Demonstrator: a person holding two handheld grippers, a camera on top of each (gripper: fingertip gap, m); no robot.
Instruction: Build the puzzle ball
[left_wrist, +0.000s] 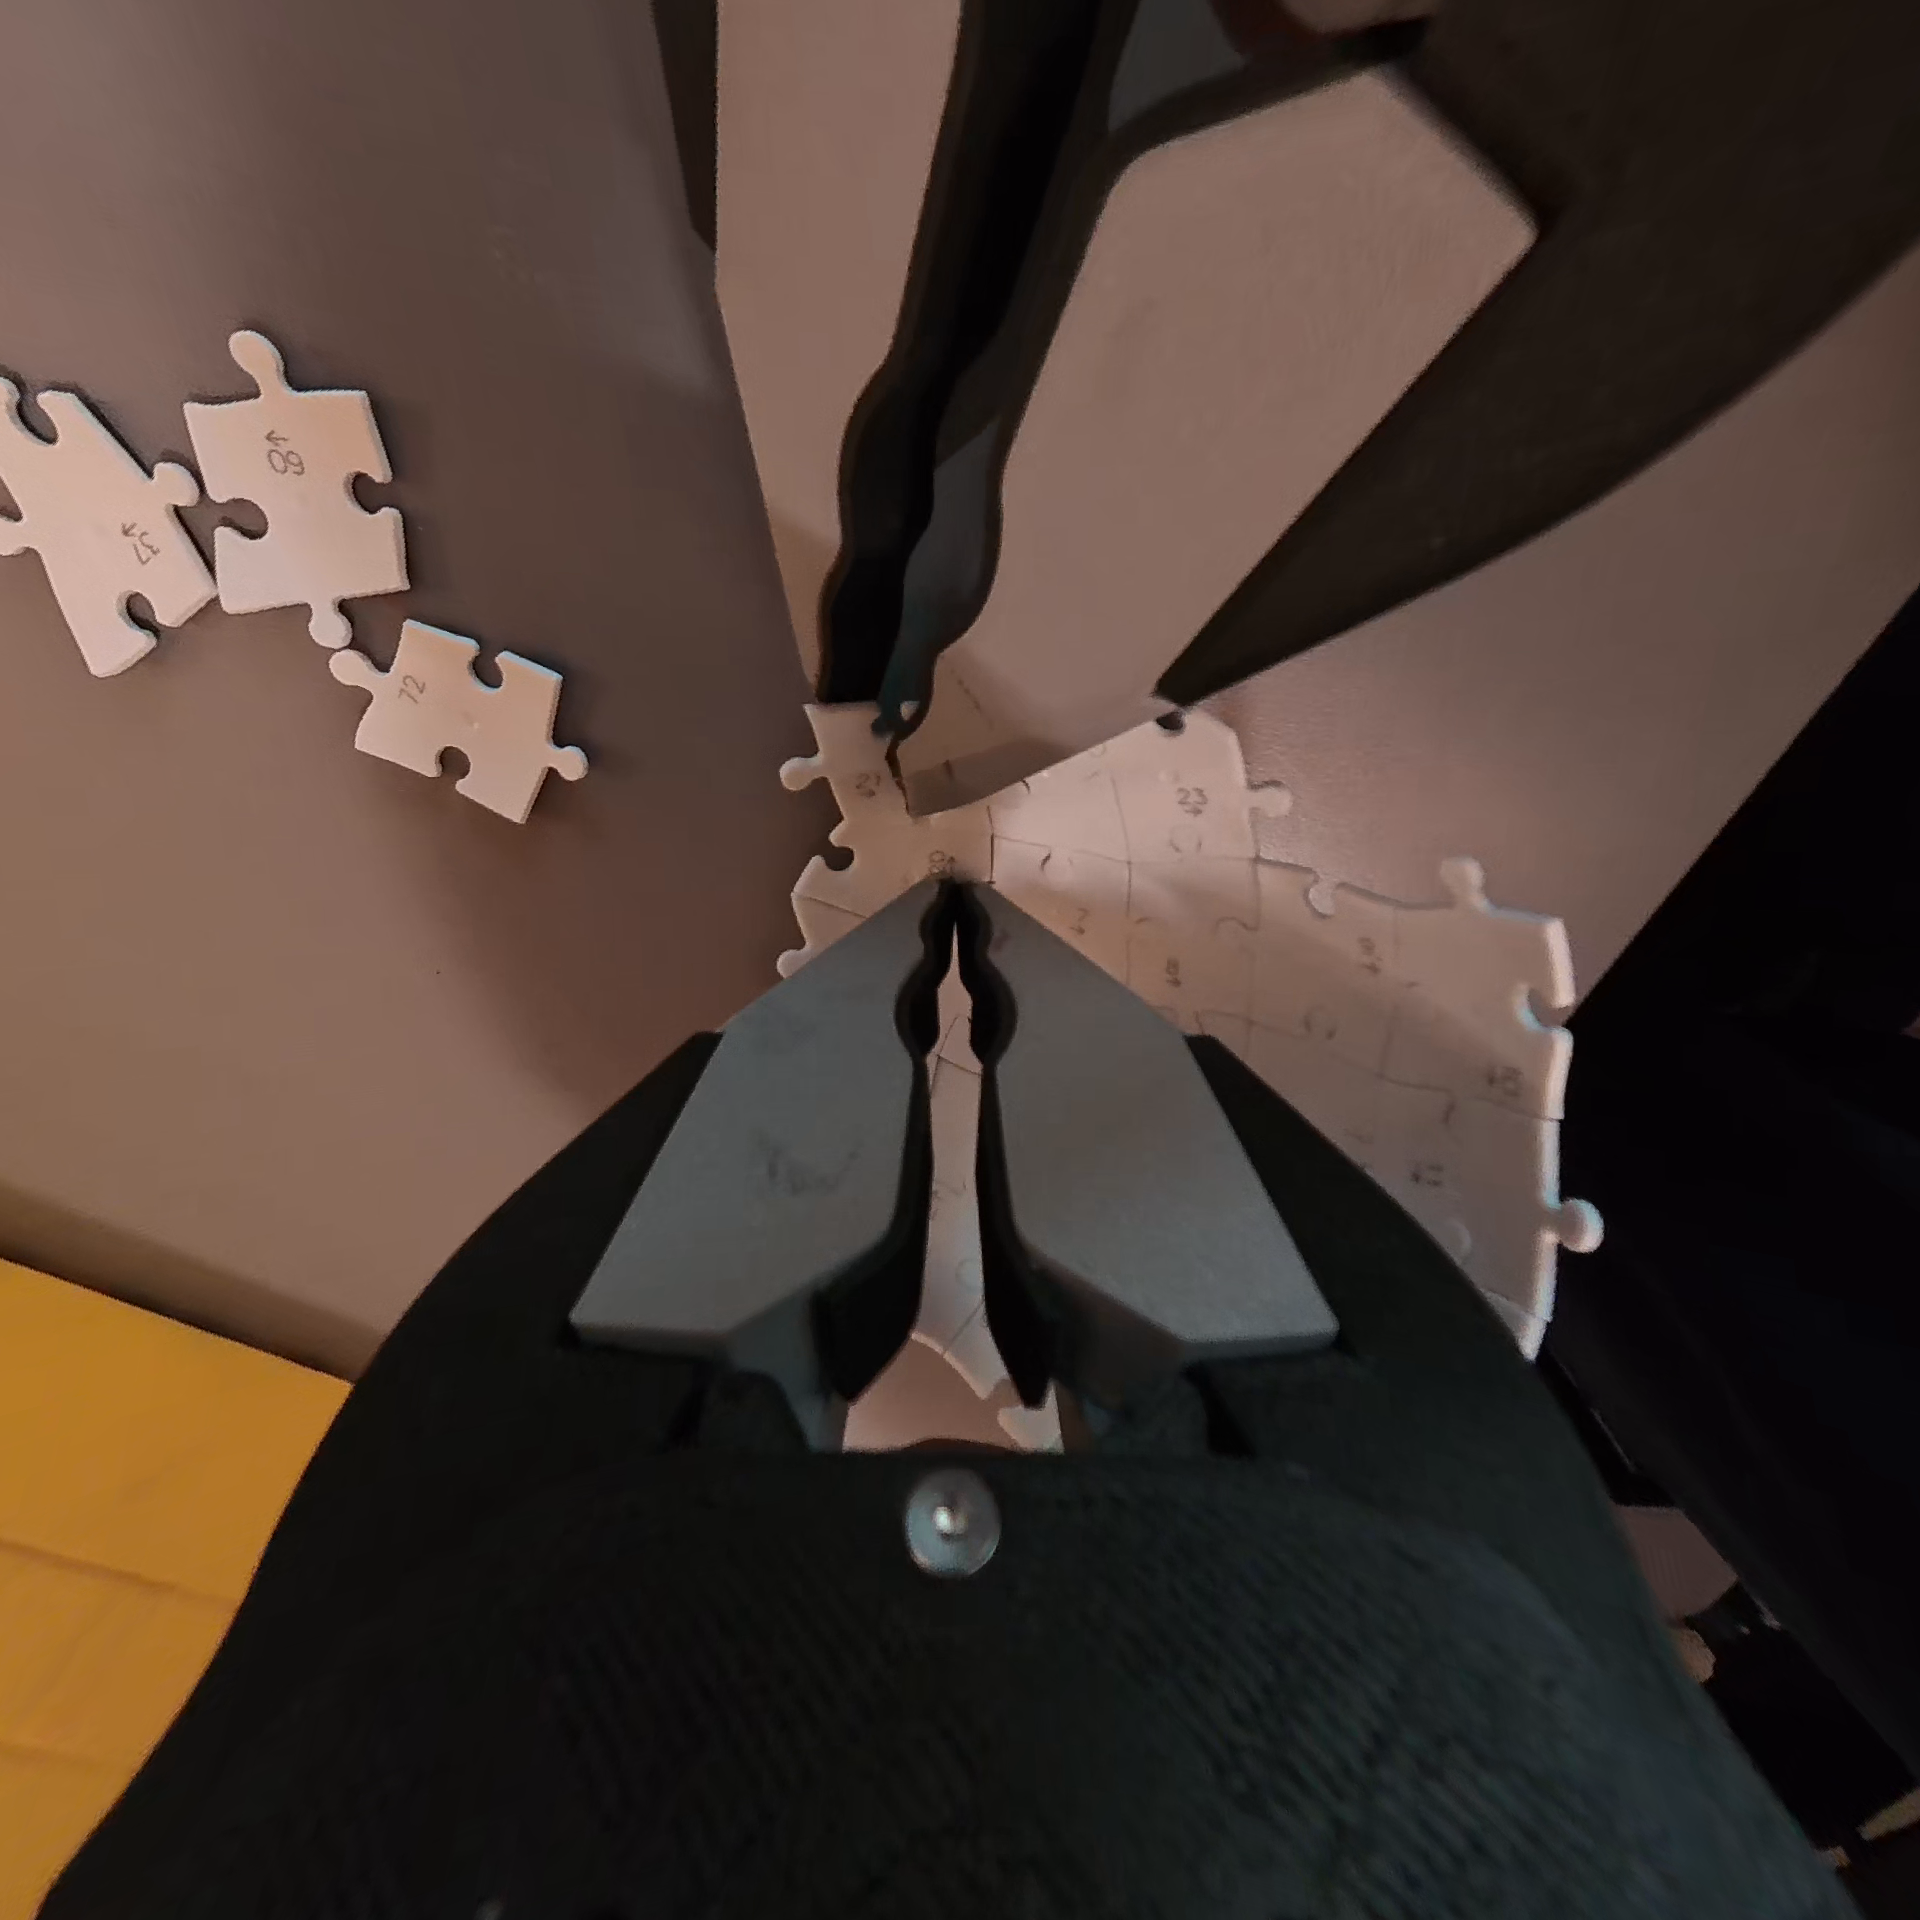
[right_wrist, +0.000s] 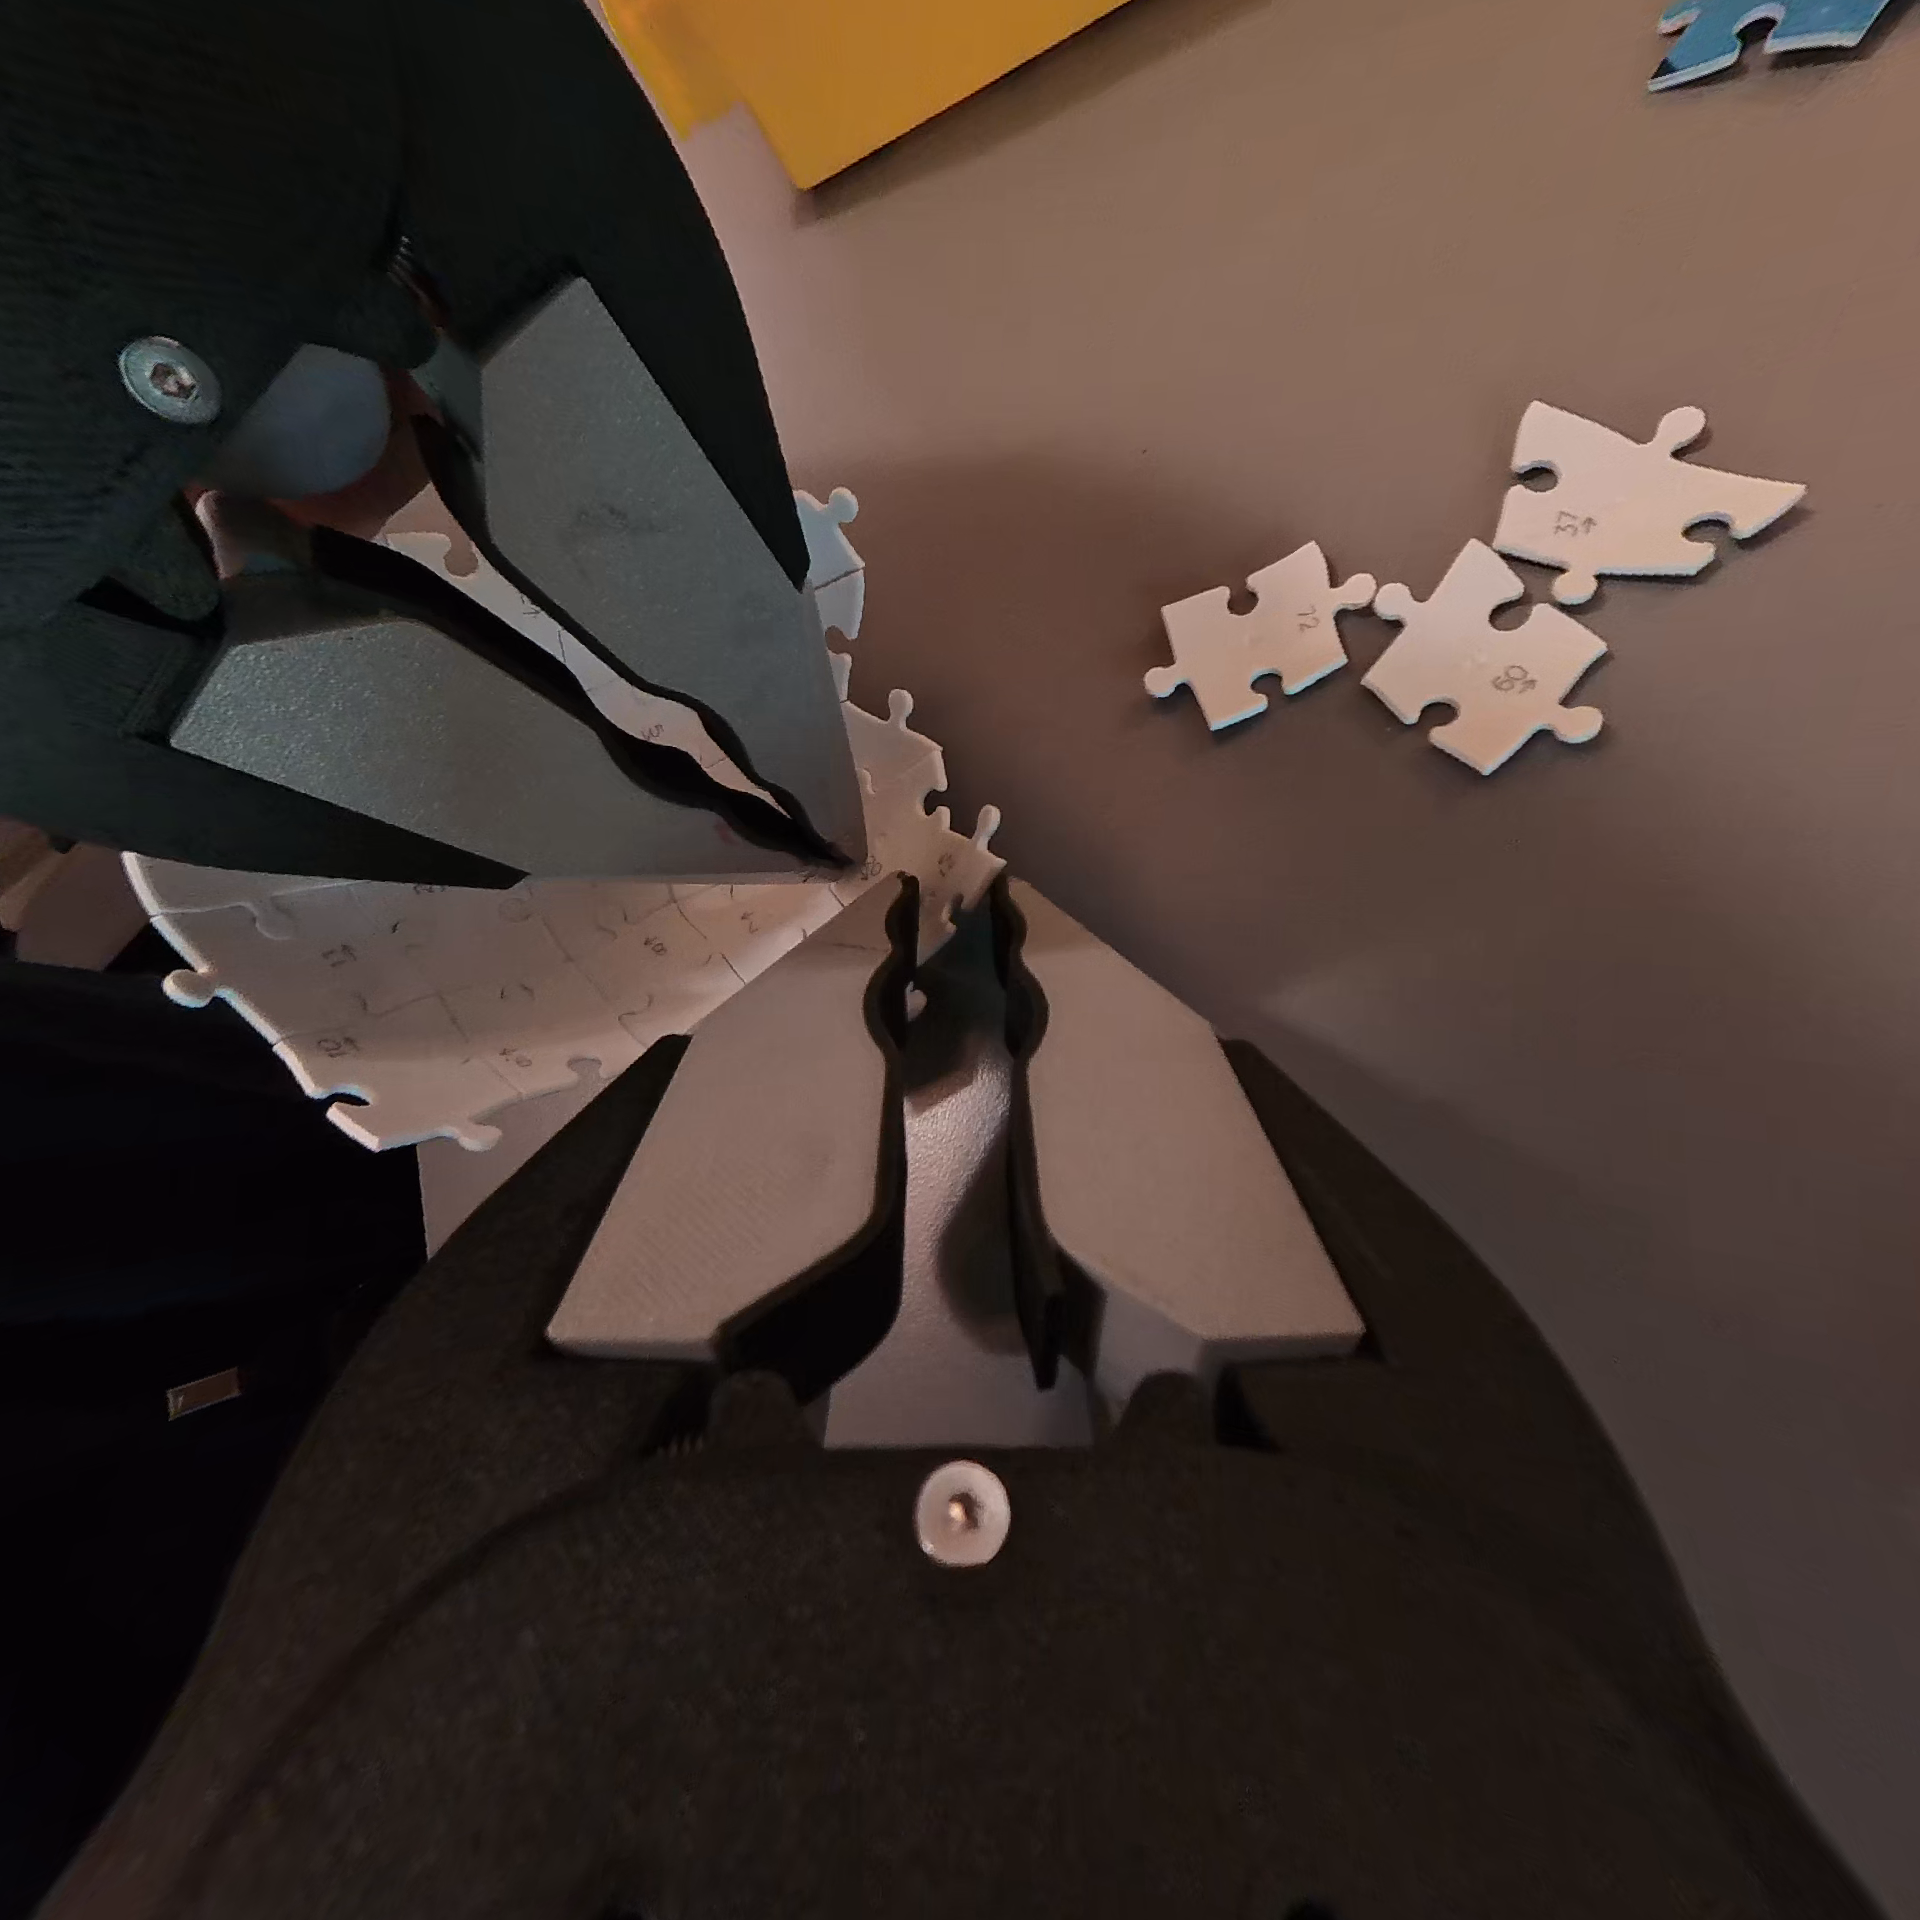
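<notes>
Left gripper (left_wrist: 948, 888) pinched on rim of curved puzzle shell (left_wrist: 1351, 997); right gripper (right_wrist: 951, 894) clamps edge piece (right_wrist: 961, 868); three loose pieces (right_wrist: 1455, 613) lie well apart on grey table (right_wrist: 1351, 260).

The left gripper (left_wrist: 951, 891) has a matt black plastic body with fine ridged print lines, smooth matt grey finger blocks, dark rubbery wavy-edged pads, and a shiny metal screw (left_wrist: 952, 1536); the right gripper (right_wrist: 951, 894) looks the same, its screw (right_wrist: 961, 1512) pale and glossy; the joined puzzle shell (left_wrist: 1351, 966) and loose pieces (right_wrist: 1257, 634) look like thick, matt white plastic or card; the table (right_wrist: 1351, 260) is smooth, matt grey-brown; a yellow sheet (right_wrist: 883, 73) looks flat and matt.
</notes>
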